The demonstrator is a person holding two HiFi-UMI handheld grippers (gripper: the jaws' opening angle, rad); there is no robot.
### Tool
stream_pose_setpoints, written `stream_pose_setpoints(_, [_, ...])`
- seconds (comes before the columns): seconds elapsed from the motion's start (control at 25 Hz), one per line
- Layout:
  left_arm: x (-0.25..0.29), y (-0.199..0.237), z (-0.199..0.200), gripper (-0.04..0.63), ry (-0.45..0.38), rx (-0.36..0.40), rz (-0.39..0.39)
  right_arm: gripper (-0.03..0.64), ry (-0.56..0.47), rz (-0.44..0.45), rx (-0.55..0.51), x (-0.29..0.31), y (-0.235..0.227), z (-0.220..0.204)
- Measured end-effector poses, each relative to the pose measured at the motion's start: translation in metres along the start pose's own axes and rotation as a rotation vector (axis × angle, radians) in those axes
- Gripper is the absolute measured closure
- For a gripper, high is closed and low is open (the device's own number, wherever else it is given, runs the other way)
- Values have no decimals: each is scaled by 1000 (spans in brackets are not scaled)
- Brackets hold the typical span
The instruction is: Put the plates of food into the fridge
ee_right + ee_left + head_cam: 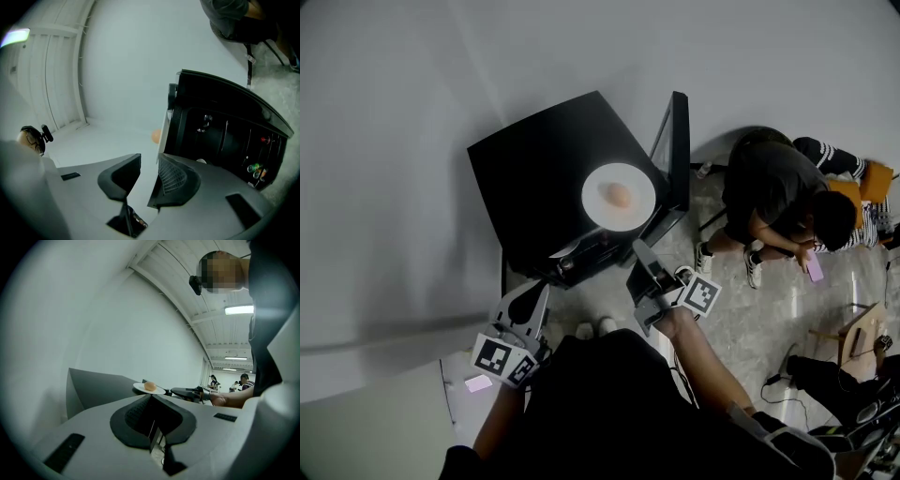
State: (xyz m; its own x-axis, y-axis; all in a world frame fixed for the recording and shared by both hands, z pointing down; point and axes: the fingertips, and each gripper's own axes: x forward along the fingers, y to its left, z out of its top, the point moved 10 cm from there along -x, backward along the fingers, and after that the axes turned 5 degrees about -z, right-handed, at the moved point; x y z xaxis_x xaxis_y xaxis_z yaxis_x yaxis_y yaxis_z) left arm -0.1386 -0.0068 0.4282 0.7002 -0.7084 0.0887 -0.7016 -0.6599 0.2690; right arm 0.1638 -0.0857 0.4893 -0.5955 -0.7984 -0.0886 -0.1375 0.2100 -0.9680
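fridge top [534, 173], plate [639, 181] just beyond right tool [642, 253]

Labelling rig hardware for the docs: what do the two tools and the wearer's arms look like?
Left tool and right tool: light grey shells, black textured pads, each bearing a white cube with black square markers. Wearer: black top, forearms bare.

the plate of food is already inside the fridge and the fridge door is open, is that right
Not quite. The plate of food sits on top of the fridge, not inside it; the head view shows this plainly. The fridge door is open, as you say.
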Motion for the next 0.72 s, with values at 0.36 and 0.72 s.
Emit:
stream_pose_setpoints(0.36, [3,5,0,571,11,18,6,477,-21,-52,94,15,-13,14])
stream_pose_setpoints(0.72, [6,8,0,571,10,8,9,477,-29,-80,152,32,-20,24])
